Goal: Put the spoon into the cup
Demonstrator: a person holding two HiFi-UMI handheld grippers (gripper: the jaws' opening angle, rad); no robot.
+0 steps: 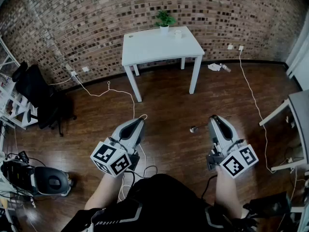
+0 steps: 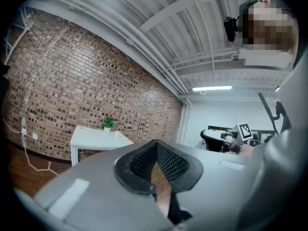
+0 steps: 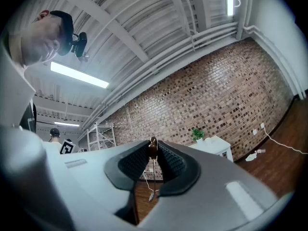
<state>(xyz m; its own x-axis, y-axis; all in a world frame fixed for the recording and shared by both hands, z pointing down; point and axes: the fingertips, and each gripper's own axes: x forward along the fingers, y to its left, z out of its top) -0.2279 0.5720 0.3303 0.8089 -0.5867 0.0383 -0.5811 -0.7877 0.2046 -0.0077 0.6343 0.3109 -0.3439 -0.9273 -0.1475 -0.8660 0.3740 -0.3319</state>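
My right gripper [image 1: 214,119] is held level above the wooden floor, shut on a thin metal spoon [image 1: 194,128] that sticks out to its left. In the right gripper view the spoon [image 3: 152,174] is pinched between the black pads at the tips of the gripper [image 3: 153,144]. My left gripper [image 1: 141,120] is held alongside, and in its own view the left gripper [image 2: 155,144] has its pads meeting with nothing between them. A white cup [image 1: 178,33] stands on the far white table [image 1: 149,47], next to a small potted plant [image 1: 164,19]. That table [image 2: 96,139] is well ahead of both grippers.
A black office chair [image 1: 36,93] stands at the left, and white cables [image 1: 111,92] trail over the floor. A grey desk [image 1: 299,110] juts in at the right. Equipment [image 1: 46,180] sits at the lower left. A brick wall [image 1: 96,28] backs the table.
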